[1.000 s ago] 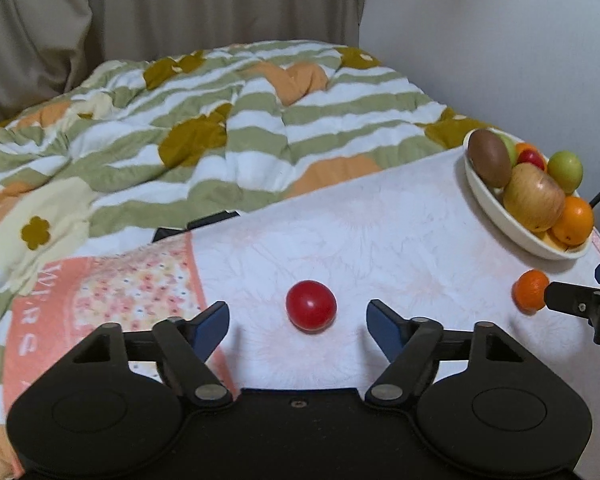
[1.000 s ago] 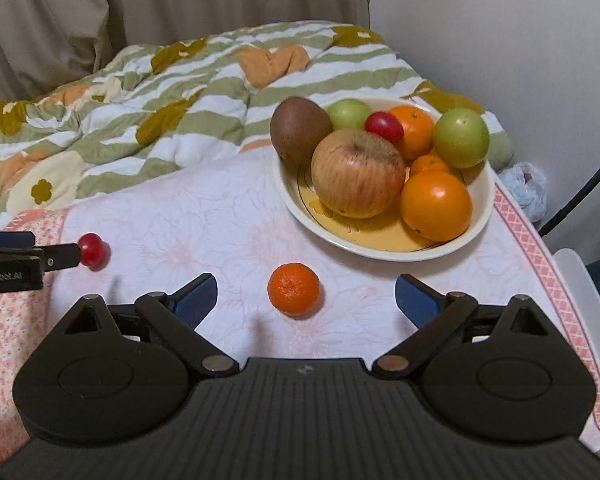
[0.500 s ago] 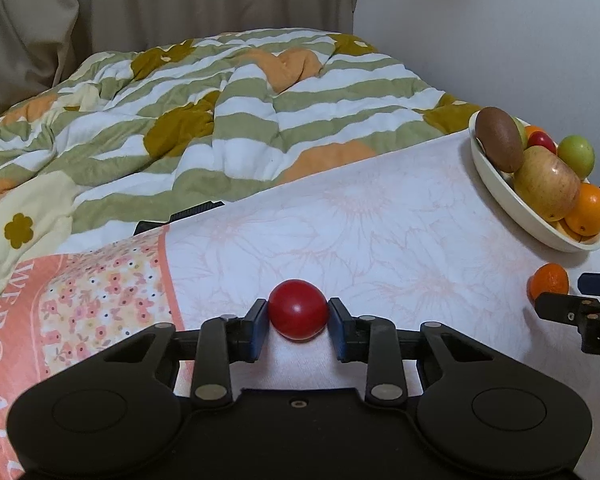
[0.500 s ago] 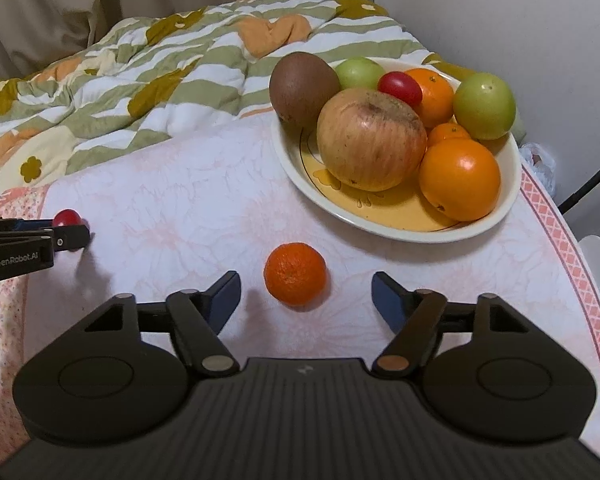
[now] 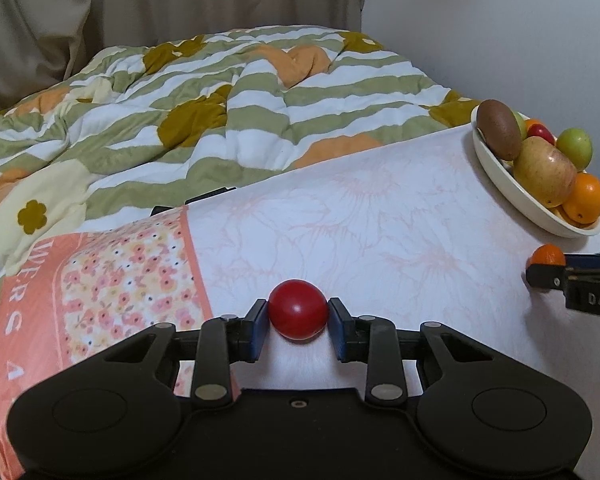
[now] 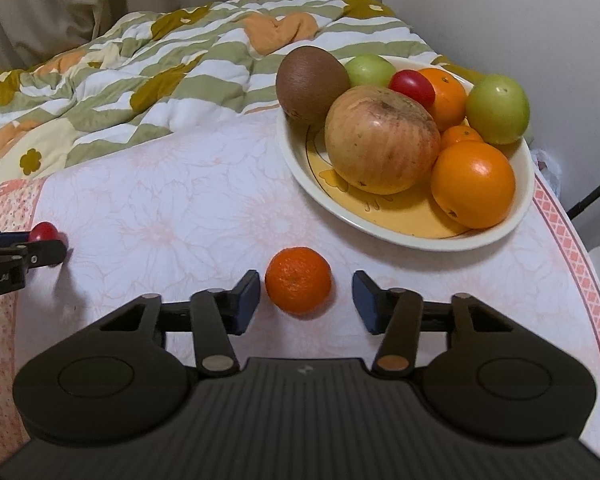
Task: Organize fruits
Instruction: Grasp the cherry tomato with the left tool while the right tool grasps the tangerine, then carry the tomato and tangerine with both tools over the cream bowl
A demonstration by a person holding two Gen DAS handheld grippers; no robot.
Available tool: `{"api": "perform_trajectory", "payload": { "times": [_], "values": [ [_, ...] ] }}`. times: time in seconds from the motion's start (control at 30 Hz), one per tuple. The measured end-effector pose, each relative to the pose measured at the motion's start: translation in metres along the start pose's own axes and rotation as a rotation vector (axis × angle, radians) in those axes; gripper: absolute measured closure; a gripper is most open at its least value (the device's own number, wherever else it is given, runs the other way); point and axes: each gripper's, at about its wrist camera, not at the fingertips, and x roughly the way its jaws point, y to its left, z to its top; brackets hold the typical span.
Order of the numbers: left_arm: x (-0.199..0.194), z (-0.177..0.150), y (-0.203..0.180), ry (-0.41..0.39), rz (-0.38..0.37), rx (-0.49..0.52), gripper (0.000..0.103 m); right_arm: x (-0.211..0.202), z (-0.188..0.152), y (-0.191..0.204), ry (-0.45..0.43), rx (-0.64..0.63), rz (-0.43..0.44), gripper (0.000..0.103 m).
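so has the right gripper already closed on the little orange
No, the right gripper is open, with gaps between its fingers and the small orange.

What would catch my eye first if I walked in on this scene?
Probably the bowl heaped with fruit at the far right of the flowery tablecloth, a big apple in front. Next, the left gripper pinching a small red tomato, and the right gripper with its fingers either side of a little tangerine, not yet touching it.
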Motion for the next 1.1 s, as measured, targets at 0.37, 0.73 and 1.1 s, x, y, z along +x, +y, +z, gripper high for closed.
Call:
{"api": "perform_trajectory", "payload": {
  "times": [0.37,0.73,1.1],
  "values": [
    [-0.05,-0.007,-0.007,-0.08,-0.011,-0.031,0.068,-0.036,-0.004,0.0,-0.063,-0.015,0.011,0.052],
    [-0.11,-0.009,-0.055,-0.181,0.002,-0.043,0.068,-0.103,-0.01,-0.028,-0.143,-0.01,0.062,0.052],
    [-0.149,-0.005,-0.144,-0.264,0.072,-0.112,0.068,-0.151,-0.003,-0.106,-0.211,-0.097,0.156,0.052]
  ]
}}
